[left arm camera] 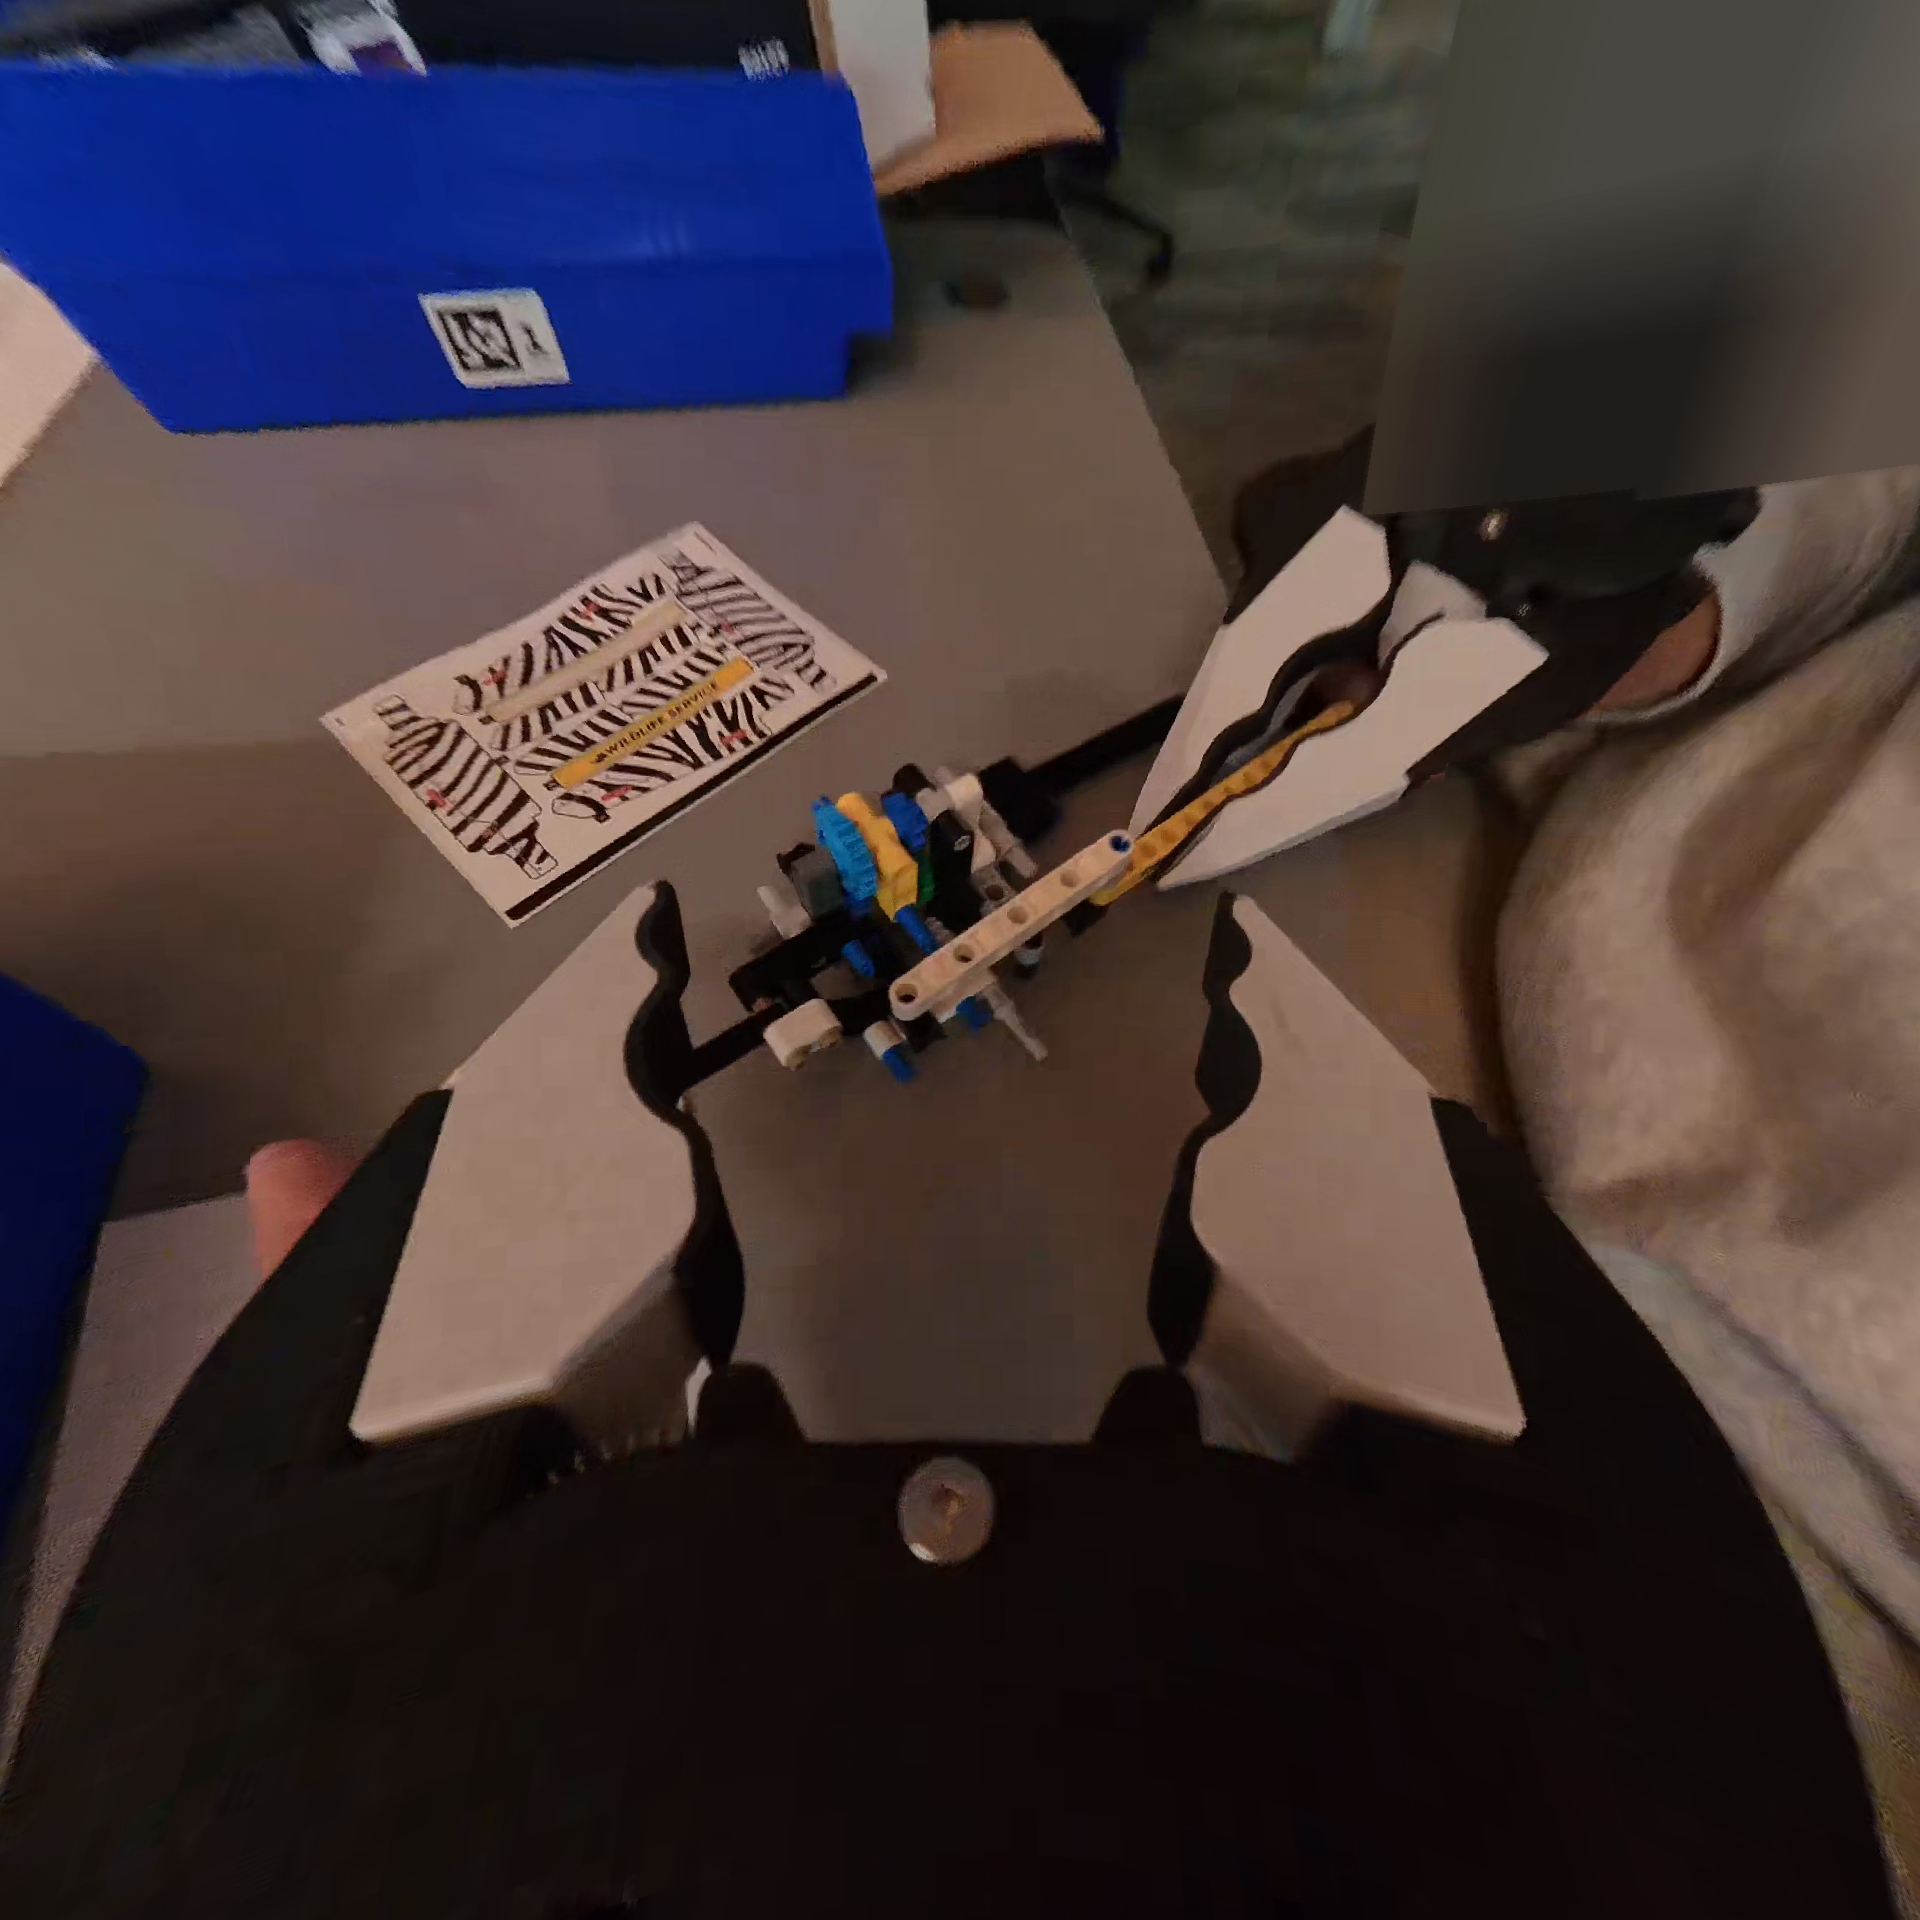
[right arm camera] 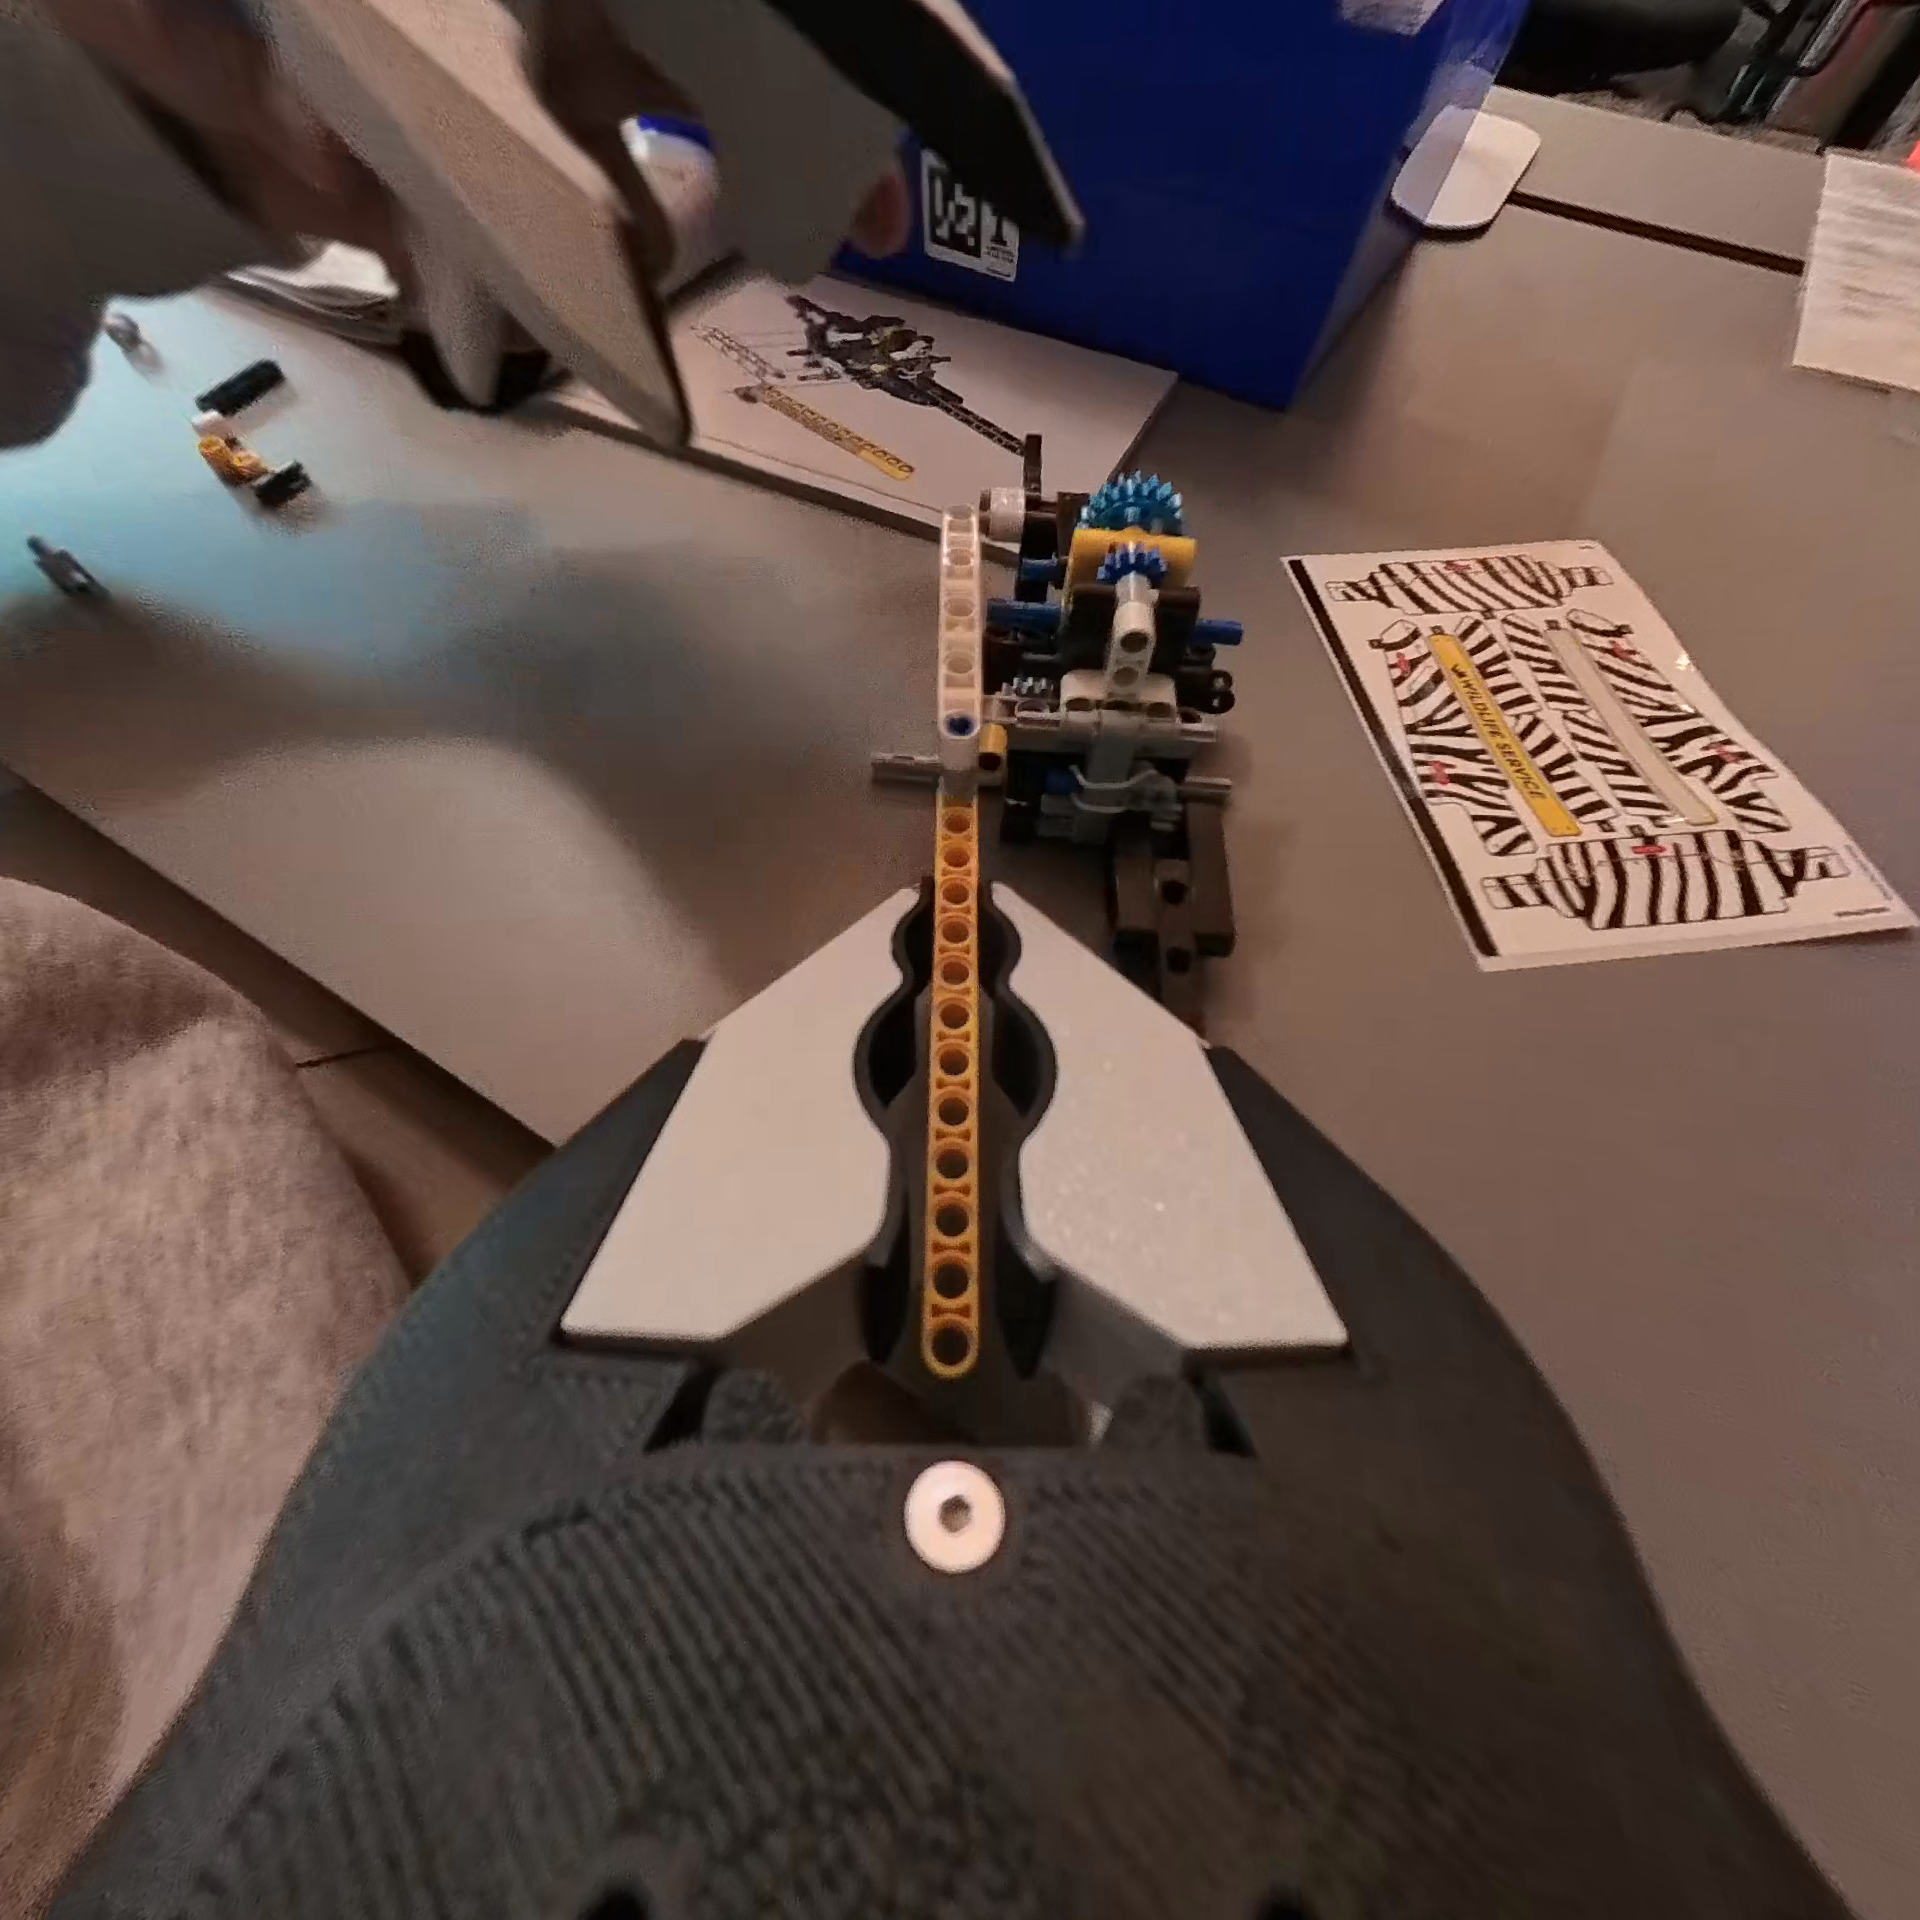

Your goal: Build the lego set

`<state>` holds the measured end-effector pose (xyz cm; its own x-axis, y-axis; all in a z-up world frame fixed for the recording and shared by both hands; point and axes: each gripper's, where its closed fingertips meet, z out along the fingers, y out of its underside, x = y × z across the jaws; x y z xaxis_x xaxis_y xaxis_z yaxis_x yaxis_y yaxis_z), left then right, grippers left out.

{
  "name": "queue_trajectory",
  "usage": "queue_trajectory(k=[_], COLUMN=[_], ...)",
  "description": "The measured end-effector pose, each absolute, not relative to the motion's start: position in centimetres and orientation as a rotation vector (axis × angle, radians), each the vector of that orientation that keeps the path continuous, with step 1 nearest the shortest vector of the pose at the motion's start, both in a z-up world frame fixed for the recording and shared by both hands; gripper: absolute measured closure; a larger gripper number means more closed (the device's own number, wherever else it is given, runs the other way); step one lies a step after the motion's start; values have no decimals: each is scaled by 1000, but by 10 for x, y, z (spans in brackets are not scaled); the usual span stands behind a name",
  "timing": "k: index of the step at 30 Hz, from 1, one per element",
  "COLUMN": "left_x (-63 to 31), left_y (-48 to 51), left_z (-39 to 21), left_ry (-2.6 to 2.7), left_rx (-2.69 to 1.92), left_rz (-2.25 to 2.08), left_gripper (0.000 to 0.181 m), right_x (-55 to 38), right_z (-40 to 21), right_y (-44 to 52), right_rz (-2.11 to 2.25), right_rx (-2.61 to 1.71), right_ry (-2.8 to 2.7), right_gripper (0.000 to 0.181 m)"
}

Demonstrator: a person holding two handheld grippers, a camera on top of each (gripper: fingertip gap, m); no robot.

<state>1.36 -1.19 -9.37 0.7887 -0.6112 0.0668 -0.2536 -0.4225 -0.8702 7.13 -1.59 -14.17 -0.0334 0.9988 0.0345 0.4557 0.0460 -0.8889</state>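
A small lego assembly of black, white, blue and yellow parts stands on the grey table; it also shows in the right wrist view. A white beam lies along its side. My right gripper is shut on a long yellow beam whose far end meets the white beam's end at a blue pin. In the left wrist view the right gripper holds the yellow beam from the right. My left gripper is open and empty, above and just short of the assembly.
A zebra-striped sticker sheet lies beside the assembly. A blue bin stands at the back. An instruction booklet and several loose small parts lie on the table. A person's grey sleeve is at the right. My right fingertips sit around 9 centimeters from my left ones.
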Motion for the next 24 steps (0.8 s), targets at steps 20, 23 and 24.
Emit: queue_trajectory(k=[20, 23, 24], left_x=[4, 3, 3], left_y=[-3, -4, -5], left_z=[-138, -140, -140], left_ry=[907, 900, 898], left_rx=[-2232, -2237, -2239], left_rz=[-597, -606, -608], left_gripper=[111, 116, 116], right_x=[70, 70, 70], right_z=[-147, -150, -150], right_y=[-14, -14, -14], right_rz=[950, 954, 960], right_rx=[-1539, -1553, -1556], right_ry=[-1583, -1597, -1591], right_gripper=[175, 176, 176])
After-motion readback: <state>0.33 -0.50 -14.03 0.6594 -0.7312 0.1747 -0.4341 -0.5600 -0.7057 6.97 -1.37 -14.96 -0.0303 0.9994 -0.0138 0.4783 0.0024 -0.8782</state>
